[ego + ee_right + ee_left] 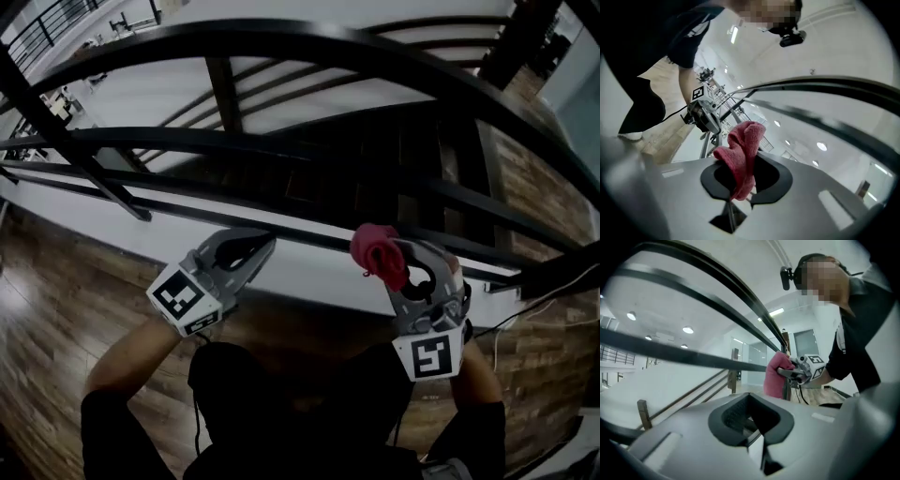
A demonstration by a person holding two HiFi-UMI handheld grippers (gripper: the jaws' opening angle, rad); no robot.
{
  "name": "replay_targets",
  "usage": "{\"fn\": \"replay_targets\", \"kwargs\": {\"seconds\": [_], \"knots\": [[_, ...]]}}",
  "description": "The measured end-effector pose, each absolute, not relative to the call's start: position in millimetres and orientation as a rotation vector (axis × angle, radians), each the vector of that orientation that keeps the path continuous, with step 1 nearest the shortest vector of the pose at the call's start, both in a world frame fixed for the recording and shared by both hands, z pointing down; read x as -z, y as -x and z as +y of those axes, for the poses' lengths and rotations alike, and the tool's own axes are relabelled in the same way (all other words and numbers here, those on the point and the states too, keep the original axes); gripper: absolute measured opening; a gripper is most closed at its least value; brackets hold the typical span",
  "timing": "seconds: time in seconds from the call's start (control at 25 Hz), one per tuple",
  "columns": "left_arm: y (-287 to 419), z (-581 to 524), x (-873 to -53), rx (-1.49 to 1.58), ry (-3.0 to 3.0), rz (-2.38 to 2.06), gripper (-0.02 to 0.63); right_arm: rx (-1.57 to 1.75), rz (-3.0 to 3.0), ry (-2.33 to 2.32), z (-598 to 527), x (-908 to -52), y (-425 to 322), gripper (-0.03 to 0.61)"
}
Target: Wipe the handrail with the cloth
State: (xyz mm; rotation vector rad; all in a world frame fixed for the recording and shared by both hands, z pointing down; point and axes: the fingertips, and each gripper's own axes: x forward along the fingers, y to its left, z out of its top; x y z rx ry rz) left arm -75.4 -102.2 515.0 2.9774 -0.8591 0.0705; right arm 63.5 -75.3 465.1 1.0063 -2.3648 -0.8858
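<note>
Brown wood-plank floor (56,319) takes the lower left and the right edge of the head view. Your forearms (131,361) come up from the bottom edge. Left gripper (255,246) sits lower centre-left and right gripper (405,270) lower centre-right, well apart, both aimed at the railing.

Left claw: jaws pressed together in its own view, nothing between them.

Right claw: clamped on a crumpled red-pink terry cloth (377,251). In the right gripper view the cloth stands up out of the jaw seam, bunched, with one lobe sagging toward frame left.

Cloth position, head view: lower centre-right, over the long white ledge (309,272) and just below the lowest of the thin black lower rails (187,141). Can't tell whether it touches a rail. In the left gripper view it hangs centre-right, beside a dark upright post; contact is not readable there either.

Wide black metal handrail (281,37) arcs across the top of the head view, well apart from the cloth. Dark staircase (375,169) drops away behind the rails, centre-right. Far upper left: pale hall floor with more black railing (47,33).
</note>
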Motion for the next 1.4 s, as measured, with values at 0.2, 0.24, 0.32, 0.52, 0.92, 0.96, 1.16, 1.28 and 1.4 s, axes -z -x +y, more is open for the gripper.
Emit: {"fn": "replay_targets", "kwargs": {"seconds": [0.2, 0.24, 0.32, 0.52, 0.92, 0.96, 1.16, 1.28, 1.4], "knots": [[112, -89, -442, -0.200, -2.947, -0.944, -0.002, 0.934, -2.512, -0.665, -57, -366, -5, 0.046], [116, -83, -423, -0.173, -2.911, -0.949, -0.002, 0.907, -2.534, -0.624, -51, -350, 4, 0.046], [116, -68, -381, -0.128, -2.847, -0.931, -0.002, 0.873, -2.558, -0.556, -41, -315, 14, 0.046], [105, -45, -279, -0.146, -2.818, -0.919, -0.002, 0.814, -2.562, -0.478, -34, -223, 10, 0.046], [117, -44, -82, 0.094, -2.825, -1.092, -0.002, 0.734, -2.548, -0.543, -25, -68, -30, 0.046], [120, -43, -74, 0.112, -2.826, -1.121, -0.002, 0.741, -2.550, -0.575, -28, -61, -35, 0.046], [130, -41, -65, 0.004, -2.875, -1.188, -0.002, 0.739, -2.565, -0.681, -41, -36, -45, 0.048], [139, -41, -57, 0.063, -2.861, -1.210, -0.002, 0.697, -2.611, -0.798, -46, -25, -47, 0.048], [157, -41, -59, 0.115, -2.799, -1.208, -0.002, 0.618, -2.687, -0.921, -45, -18, -37, 0.048]]}}
